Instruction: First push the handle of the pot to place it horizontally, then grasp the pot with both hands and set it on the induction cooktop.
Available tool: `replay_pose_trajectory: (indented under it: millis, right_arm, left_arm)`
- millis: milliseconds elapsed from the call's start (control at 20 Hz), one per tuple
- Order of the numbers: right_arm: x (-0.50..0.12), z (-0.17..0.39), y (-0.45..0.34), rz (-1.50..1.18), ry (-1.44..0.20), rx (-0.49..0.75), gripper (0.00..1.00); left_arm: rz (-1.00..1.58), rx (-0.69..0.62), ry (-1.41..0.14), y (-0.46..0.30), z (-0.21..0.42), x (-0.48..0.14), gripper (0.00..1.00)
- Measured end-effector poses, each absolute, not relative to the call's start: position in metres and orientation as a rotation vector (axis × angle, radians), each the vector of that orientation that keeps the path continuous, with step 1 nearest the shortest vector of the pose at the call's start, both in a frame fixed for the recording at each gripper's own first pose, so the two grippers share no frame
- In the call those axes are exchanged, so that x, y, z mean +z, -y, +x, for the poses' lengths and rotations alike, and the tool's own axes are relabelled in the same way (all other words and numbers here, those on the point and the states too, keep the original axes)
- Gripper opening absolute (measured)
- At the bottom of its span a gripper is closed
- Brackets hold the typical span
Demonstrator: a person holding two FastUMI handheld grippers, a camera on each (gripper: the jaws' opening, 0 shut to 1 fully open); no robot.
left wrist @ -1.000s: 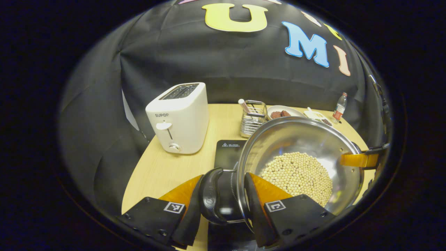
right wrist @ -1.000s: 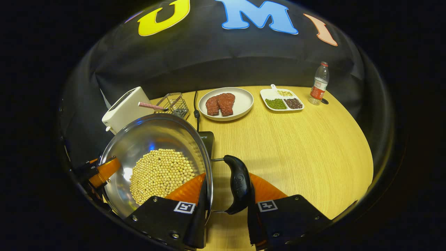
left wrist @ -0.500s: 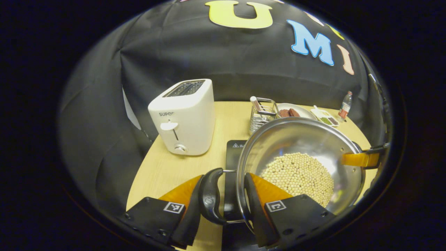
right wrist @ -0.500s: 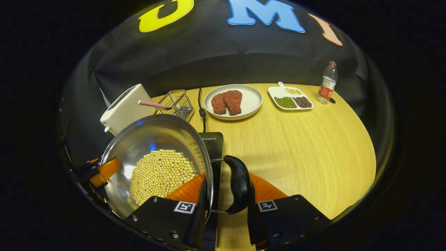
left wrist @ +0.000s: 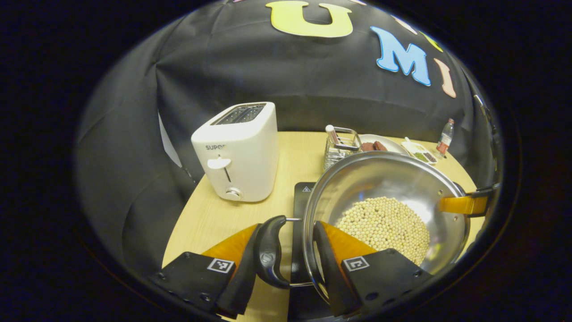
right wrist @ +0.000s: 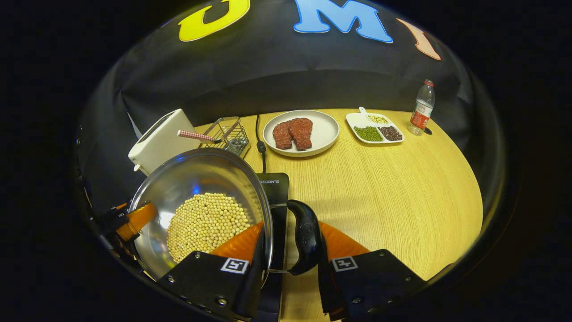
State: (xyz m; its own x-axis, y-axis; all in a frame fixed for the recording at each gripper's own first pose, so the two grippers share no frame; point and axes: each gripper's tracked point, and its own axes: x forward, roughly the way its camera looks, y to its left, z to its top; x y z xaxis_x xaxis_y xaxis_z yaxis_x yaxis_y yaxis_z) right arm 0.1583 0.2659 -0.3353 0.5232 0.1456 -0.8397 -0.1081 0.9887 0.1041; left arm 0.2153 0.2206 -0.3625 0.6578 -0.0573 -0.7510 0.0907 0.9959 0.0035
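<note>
Pinching one black side handle point(left wrist: 268, 252) against the rim, the left hand-held gripper point(left wrist: 292, 259) holds the bean-filled pot point(left wrist: 384, 197) over the induction cooktop point(right wrist: 273, 184); the right hand-held gripper point(right wrist: 286, 250) clamps the opposite handle point(right wrist: 304, 235) likewise.

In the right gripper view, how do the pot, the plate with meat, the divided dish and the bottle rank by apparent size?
Largest to smallest:
1. pot, though it is nearest the camera
2. plate
3. divided dish
4. bottle, close to the dish in apparent size, so unsure
</note>
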Motion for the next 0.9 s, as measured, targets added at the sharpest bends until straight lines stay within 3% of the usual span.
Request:
replay_pose_trajectory:
  millis: [50, 100, 200, 250, 300, 400, 900]
  right_arm:
    - [-0.335, 0.158, -0.265, 0.032, -1.003, 0.154, 0.49]
    - [-0.334, 0.158, -0.266, 0.022, -0.994, 0.159, 0.58]
    - [-0.328, 0.159, -0.269, -0.004, -0.960, 0.173, 0.63]
    - [-0.323, 0.160, -0.273, -0.002, -0.942, 0.191, 0.55]
    - [-0.318, 0.159, -0.274, -0.006, -0.920, 0.193, 0.80]
    - [-0.301, 0.164, -0.268, -0.023, -0.860, 0.184, 0.97]
    - [-0.206, 0.151, -0.190, -0.048, -0.626, 0.190, 0.98]
  left_arm:
    - [0.044, -0.076, -0.844, -0.221, 0.216, -0.362, 0.75]
    - [0.049, -0.071, -0.836, -0.221, 0.216, -0.361, 0.77]
    - [0.078, -0.065, -0.779, -0.220, 0.221, -0.346, 0.81]
    - [0.089, -0.066, -0.747, -0.217, 0.223, -0.337, 0.86]
    - [0.098, -0.068, -0.716, -0.213, 0.228, -0.327, 0.92]
    - [0.121, -0.059, -0.660, -0.210, 0.232, -0.307, 0.98]
    - [0.085, -0.025, -0.393, -0.144, 0.212, -0.173, 0.98]
